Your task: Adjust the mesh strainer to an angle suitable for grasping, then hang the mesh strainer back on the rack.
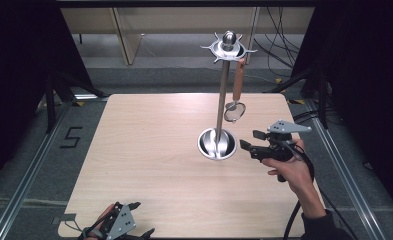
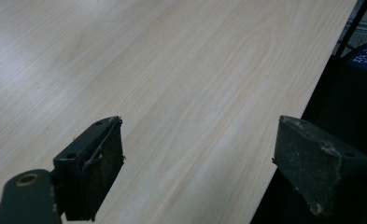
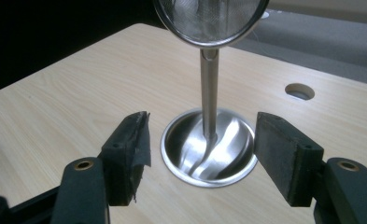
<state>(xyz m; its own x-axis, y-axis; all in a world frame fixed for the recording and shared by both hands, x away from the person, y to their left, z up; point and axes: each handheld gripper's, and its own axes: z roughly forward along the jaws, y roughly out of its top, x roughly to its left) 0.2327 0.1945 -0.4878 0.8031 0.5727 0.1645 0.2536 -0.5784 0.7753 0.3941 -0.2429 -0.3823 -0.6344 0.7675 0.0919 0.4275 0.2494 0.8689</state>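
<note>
A steel utensil stand rises from a round dished base on the wooden table; its pole ends in a hook ring with a ball on top. A small mesh strainer with a brown handle hangs from one hook. My right gripper is open just right of the base, with its jaws toward it. In the right gripper view the base lies between and beyond the jaws, and the strainer's mesh bowl hangs above. My left gripper is open at the table's near left edge, over bare wood.
The table's near edge runs between the left jaws. A round cable hole is in the tabletop beyond the stand. Dark frames and cables flank the table, and a cable trails from the right gripper.
</note>
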